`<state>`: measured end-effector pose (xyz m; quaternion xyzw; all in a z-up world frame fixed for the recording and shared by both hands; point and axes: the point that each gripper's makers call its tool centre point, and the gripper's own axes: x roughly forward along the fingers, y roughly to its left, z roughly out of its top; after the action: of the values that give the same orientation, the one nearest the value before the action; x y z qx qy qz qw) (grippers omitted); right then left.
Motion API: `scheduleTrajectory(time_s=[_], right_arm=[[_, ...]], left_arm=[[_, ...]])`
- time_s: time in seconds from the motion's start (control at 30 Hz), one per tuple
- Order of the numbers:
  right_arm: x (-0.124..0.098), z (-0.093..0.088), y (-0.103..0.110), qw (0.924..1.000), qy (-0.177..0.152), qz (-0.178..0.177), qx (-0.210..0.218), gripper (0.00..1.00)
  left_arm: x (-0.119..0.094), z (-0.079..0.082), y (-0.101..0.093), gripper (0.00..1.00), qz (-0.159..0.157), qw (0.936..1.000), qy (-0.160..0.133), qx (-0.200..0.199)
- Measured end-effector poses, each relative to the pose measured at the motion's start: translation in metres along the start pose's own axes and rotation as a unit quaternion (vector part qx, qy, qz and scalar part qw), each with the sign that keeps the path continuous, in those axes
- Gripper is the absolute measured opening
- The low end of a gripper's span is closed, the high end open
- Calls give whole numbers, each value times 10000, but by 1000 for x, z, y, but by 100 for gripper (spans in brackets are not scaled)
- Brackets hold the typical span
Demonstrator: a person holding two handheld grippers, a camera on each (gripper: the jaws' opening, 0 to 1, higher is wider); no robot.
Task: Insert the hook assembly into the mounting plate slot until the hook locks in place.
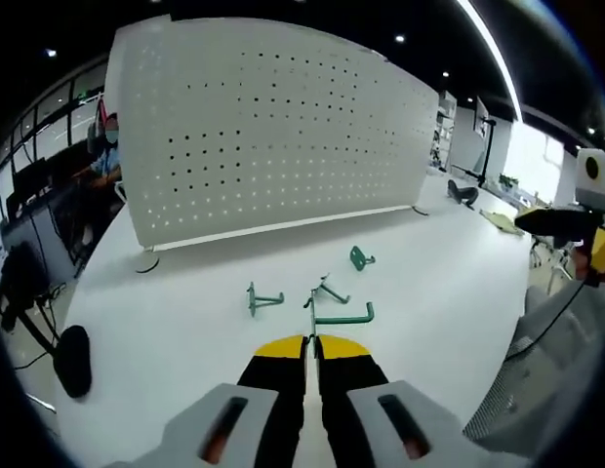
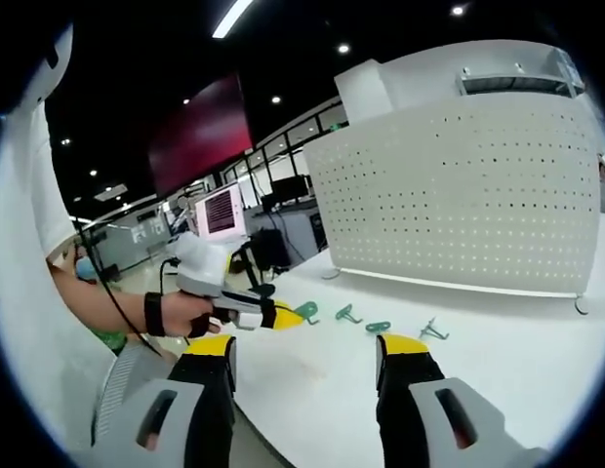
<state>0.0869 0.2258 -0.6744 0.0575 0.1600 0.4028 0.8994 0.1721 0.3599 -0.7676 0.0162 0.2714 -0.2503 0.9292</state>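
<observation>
The white perforated mounting plate [image 1: 273, 127] stands upright across the back of the white table [image 1: 185, 322]. My left gripper [image 1: 312, 341] is shut on a green hook [image 1: 343, 317], which is held just above the table. Three more green hooks lie loose beyond it: one to the left [image 1: 263, 299], one just behind [image 1: 332, 291], one farther back [image 1: 360, 257]. In the right gripper view my right gripper [image 2: 307, 346] is open and empty, off the table's end. The left gripper [image 2: 283, 317] shows there in a person's hand with its green hook [image 2: 304, 312]. The mounting plate [image 2: 459, 195] stands on the right.
A black object [image 1: 73, 361] lies at the table's left edge and another [image 1: 463, 192] at the far right. A person sits behind the plate [image 1: 107, 146]. Loose hooks [image 2: 379, 327] lie in a row before the plate. A monitor [image 2: 221, 213] stands beyond the table.
</observation>
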Motion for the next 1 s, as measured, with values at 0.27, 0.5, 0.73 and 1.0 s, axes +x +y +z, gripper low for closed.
scheduleTrajectory(time_s=[0.27, 0.5, 0.73, 1.0], right_arm=[[2, 10, 4, 9998, -160, 86, 49, 57], [5, 16, 11, 9996, -217, 152, -12, 57], [4, 17, 17, 9995, -258, 173, 0, 56], [1, 24, 18, 9990, -422, 104, 69, 55]], left_arm=[[-16, 24, -16, 4, -178, 9990, -410, -26], [-23, 35, -30, 4, -394, 9970, -661, 0], [-30, 45, -44, 4, -632, 9943, -856, 80], [-38, 63, -58, 4, -874, 9901, -1073, 232]])
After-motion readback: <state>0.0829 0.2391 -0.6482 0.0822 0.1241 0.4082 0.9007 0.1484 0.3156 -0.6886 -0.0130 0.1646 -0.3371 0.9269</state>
